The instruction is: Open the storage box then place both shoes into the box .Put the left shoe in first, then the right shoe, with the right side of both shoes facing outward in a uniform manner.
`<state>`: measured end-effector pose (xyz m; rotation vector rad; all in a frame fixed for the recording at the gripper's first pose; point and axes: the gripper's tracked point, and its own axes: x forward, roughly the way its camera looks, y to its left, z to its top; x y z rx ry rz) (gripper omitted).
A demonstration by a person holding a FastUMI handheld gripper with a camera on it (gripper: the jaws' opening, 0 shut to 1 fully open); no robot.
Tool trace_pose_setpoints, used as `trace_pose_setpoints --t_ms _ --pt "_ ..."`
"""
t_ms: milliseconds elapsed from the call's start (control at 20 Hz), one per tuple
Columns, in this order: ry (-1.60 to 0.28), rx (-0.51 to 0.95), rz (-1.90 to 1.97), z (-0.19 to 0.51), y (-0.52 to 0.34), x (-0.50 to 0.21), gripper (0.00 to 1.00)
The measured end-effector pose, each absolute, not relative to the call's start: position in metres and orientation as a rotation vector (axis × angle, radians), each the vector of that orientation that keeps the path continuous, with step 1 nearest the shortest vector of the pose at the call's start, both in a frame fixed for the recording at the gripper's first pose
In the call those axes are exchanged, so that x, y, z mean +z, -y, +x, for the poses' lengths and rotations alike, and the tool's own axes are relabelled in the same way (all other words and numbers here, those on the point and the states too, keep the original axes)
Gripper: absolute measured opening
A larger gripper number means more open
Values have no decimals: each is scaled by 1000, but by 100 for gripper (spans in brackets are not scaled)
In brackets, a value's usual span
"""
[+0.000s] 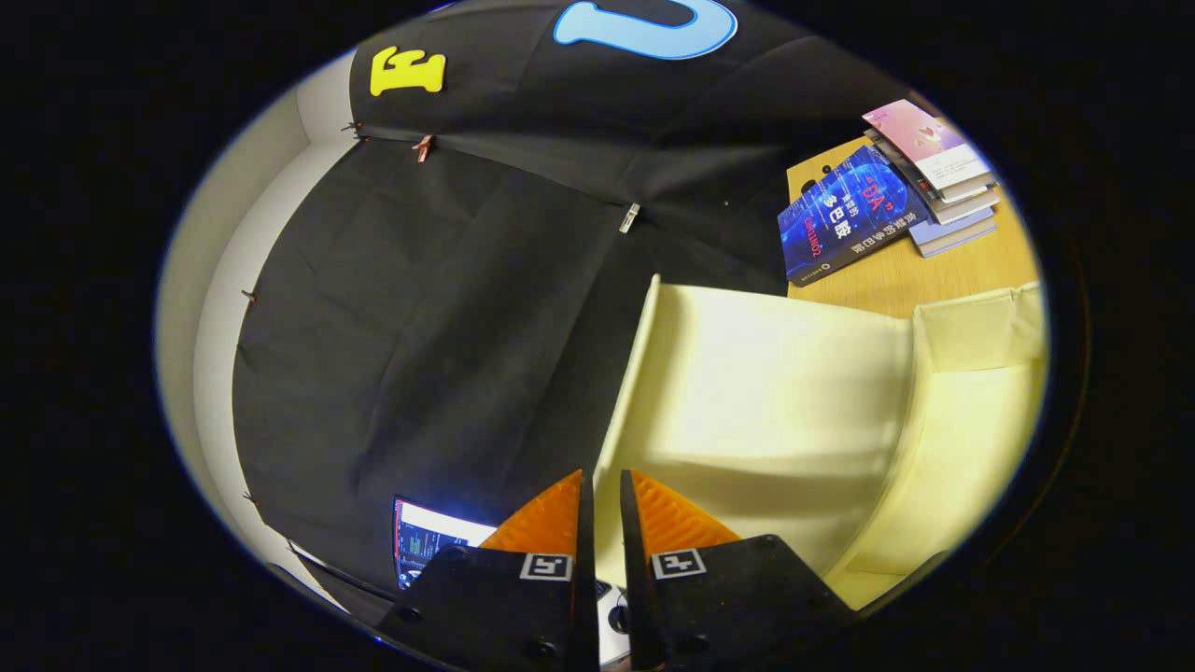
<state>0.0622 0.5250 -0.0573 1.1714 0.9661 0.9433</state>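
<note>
Tool [607, 495]: fingers nearly closed, a thin edge of the pale yellow fabric storage box lid [756, 392] pinched between them. Lid raised, spreading ahead and right of the fingers. Beyond: light wooden surface [896, 280] bearing stacked books [887, 191].

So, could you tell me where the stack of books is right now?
In the gripper view, the stack of books lies on the wooden table, beyond the pale storage box and far past the fingers.
</note>
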Motion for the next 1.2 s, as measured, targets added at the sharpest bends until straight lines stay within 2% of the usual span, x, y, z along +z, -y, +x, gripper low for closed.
trace_pose_setpoints --t_ms 50,200,300,400,500,800,1200 --pt "-969 944 1169 62 -524 -59 19" --pt "-971 936 1162 61 -517 -66 50" --pt "-951 926 1156 62 -504 -67 62" --pt "-927 905 1133 61 -485 -70 80" --pt "-892 882 1090 59 -461 -76 90" --pt "-782 738 850 43 -348 -114 91" --pt "-759 365 601 5 -166 -196 90"
